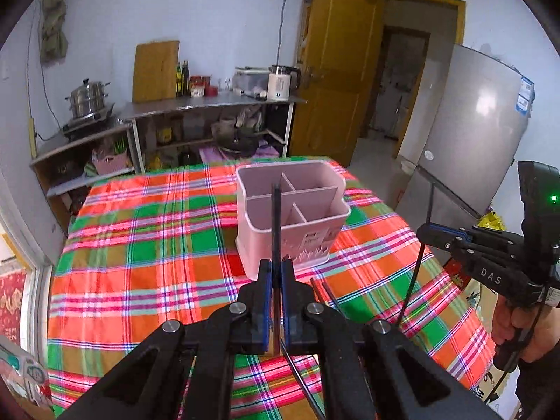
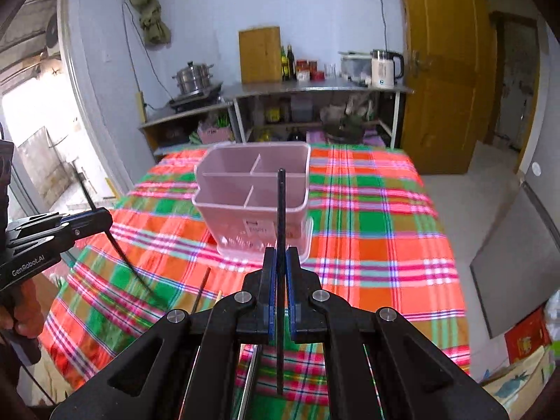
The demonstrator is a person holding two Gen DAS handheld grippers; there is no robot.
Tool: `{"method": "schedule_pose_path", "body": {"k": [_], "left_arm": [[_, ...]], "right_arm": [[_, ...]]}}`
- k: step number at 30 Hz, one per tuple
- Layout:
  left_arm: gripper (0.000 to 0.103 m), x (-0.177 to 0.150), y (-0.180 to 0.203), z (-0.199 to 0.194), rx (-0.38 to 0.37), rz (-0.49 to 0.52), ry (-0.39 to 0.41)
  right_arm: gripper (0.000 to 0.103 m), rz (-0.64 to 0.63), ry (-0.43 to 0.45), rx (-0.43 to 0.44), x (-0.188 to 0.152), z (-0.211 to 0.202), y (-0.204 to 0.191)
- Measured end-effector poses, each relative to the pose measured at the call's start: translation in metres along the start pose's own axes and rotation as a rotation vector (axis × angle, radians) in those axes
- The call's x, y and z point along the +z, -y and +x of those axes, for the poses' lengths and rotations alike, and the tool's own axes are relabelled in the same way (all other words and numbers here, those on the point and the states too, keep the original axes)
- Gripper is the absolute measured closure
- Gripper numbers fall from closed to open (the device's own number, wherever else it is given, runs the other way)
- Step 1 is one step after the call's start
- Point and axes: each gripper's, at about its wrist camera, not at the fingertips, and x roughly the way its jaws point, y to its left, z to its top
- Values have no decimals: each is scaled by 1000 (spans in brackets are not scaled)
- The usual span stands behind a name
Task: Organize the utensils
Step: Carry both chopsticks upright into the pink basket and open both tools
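Both grippers are in the carrying step, each with one black chopstick clear of the checked tablecloth (image 1: 140, 245) and the pink divided holder (image 1: 292, 217) as the landmark ahead. The left gripper (image 1: 275, 269) is clamped on a black chopstick (image 1: 275, 224) that stands upright in its jaws, its tip crossing in front of the holder's near compartments. The right gripper (image 2: 278, 257) is likewise pressed together on its own black chopstick (image 2: 281, 210), also upright, just on the near side of the holder. The holder looks empty, with four compartments open at the top. More thin sticks (image 2: 201, 290) lie on the cloth nearer than the holder, below the grippers.

The next move, as I judge it, calls for bringing each stick over the holder's rim, tipping it so one end points down into a compartment, then letting go only once that end is inside
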Motion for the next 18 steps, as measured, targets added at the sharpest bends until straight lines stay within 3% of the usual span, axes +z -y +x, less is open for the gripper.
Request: {"method": "schedule_pose_path", "body": {"k": [18], "left_arm": [[98, 38, 5, -7, -68, -27, -2]], "right_arm": [[98, 20, 86, 34, 23, -26, -3]]}}
